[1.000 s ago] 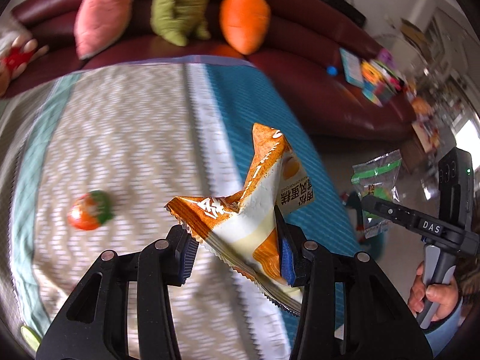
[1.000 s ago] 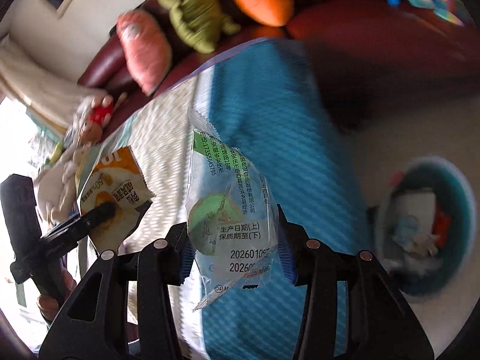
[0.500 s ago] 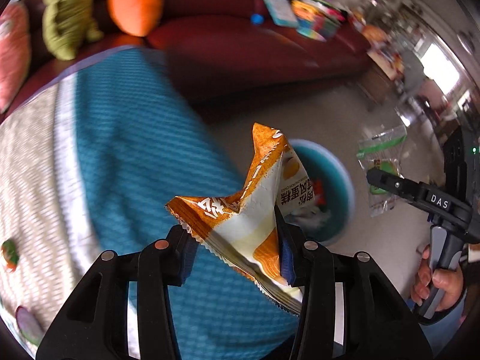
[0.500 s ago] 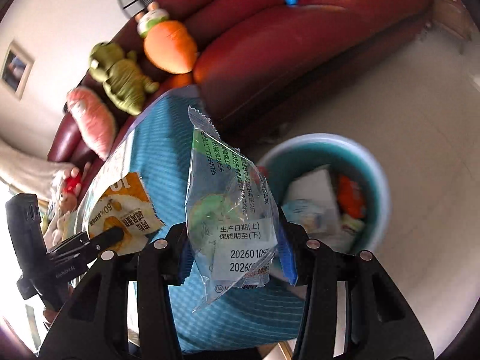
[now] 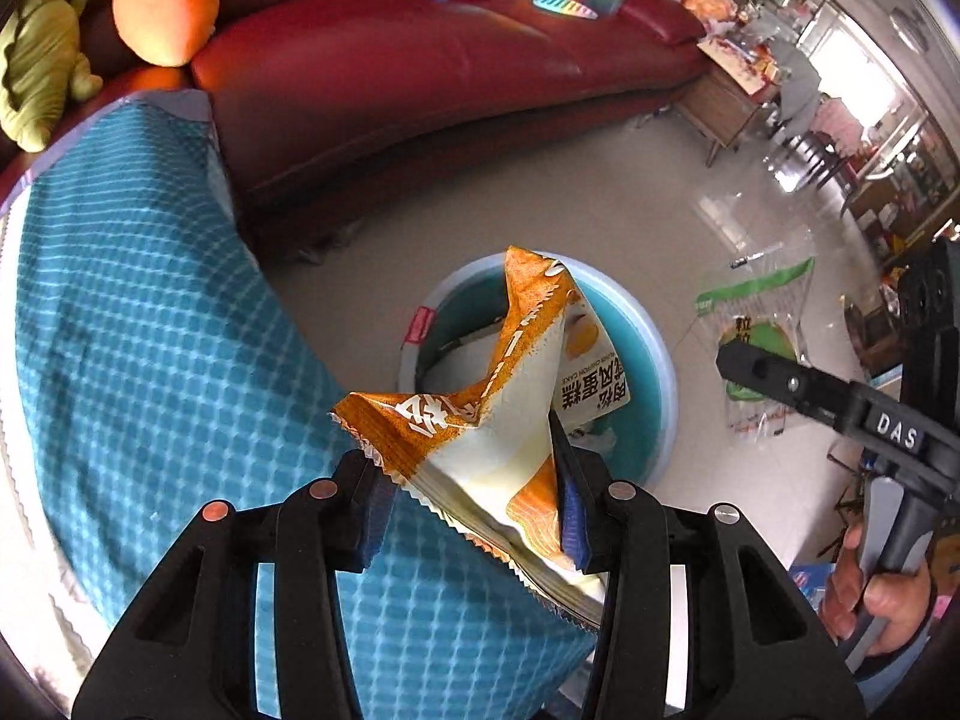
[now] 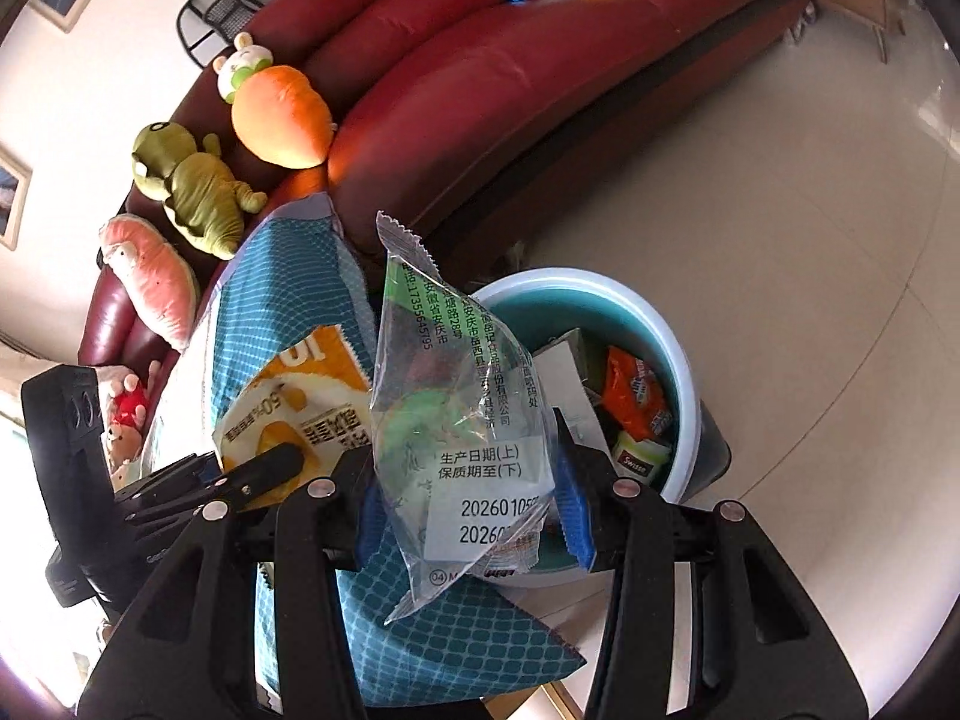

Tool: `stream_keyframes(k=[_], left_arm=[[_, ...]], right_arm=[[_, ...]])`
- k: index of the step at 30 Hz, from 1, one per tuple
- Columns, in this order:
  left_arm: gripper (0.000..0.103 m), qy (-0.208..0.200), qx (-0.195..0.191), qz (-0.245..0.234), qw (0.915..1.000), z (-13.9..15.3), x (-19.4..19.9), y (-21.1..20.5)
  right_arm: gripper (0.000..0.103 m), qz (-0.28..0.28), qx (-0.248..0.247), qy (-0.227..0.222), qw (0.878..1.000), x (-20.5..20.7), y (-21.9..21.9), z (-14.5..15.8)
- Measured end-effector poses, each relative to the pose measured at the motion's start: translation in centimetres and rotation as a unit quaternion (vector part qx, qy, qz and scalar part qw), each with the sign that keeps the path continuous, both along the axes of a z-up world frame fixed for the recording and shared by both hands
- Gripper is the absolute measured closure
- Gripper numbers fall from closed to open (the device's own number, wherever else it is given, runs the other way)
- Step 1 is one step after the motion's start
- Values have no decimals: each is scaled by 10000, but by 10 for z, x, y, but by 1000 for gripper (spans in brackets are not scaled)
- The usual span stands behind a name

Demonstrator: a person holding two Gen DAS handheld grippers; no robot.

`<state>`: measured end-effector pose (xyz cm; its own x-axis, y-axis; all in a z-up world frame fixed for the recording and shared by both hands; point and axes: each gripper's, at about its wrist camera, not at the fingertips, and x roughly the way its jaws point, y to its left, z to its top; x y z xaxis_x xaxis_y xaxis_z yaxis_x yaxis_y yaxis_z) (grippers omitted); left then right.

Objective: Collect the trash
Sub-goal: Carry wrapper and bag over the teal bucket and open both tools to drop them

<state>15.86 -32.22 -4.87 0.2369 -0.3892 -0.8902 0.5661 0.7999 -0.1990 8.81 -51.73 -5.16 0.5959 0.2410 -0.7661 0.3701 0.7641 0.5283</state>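
Observation:
My left gripper (image 5: 468, 510) is shut on an orange and white cake wrapper (image 5: 480, 420) and holds it above the near rim of a teal trash bin (image 5: 660, 372) on the floor. My right gripper (image 6: 468, 510) is shut on a clear green-printed snack wrapper (image 6: 456, 420), held just left of the same bin (image 6: 684, 372), which holds several pieces of trash. The clear wrapper also shows in the left wrist view (image 5: 756, 324), with the right gripper (image 5: 738, 360) on it. The orange wrapper also shows in the right wrist view (image 6: 288, 396).
A table with a teal patterned cloth (image 5: 150, 330) is at the left, its corner near the bin. A dark red sofa (image 5: 450, 60) with plush toys (image 6: 276, 114) stands behind. Pale tiled floor (image 6: 780, 210) surrounds the bin.
Both grippers have swung right, off the table, with their wrappers. The bin has come into view below them and now sits closer.

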Motion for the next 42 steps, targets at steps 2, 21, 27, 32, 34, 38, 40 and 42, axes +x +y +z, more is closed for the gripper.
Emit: stream_keyframes(k=[2, 21, 27, 32, 34, 38, 40, 42], left_arm=[[57, 30, -7, -34, 10000, -5, 6, -12], [15, 439, 117, -49, 9990, -52, 22, -29], [11, 464, 78, 91, 9988, -49, 13, -7], [11, 480, 76, 102, 9988, -44, 10, 3], [11, 482, 75, 95, 9988, -43, 7, 5], [11, 484, 81, 67, 9988, -40, 2, 12], [11, 462, 59, 71, 9989, -37, -1, 17], [11, 443, 26, 90, 9990, -32, -3, 22]], right_arm=[[59, -25, 3, 48, 10000, 1, -3, -3], [57, -11, -114, 414, 9991, 23, -11, -27], [27, 74, -216, 494, 9985, 27, 2, -28], [26, 41, -74, 634, 9980, 25, 6, -33], [23, 5, -29, 687, 9976, 22, 8, -34], [20, -25, 1, 779, 9970, 20, 14, -35], [20, -11, -5, 812, 9967, 19, 20, -34], [20, 10, -30, 826, 9966, 18, 24, -31]])
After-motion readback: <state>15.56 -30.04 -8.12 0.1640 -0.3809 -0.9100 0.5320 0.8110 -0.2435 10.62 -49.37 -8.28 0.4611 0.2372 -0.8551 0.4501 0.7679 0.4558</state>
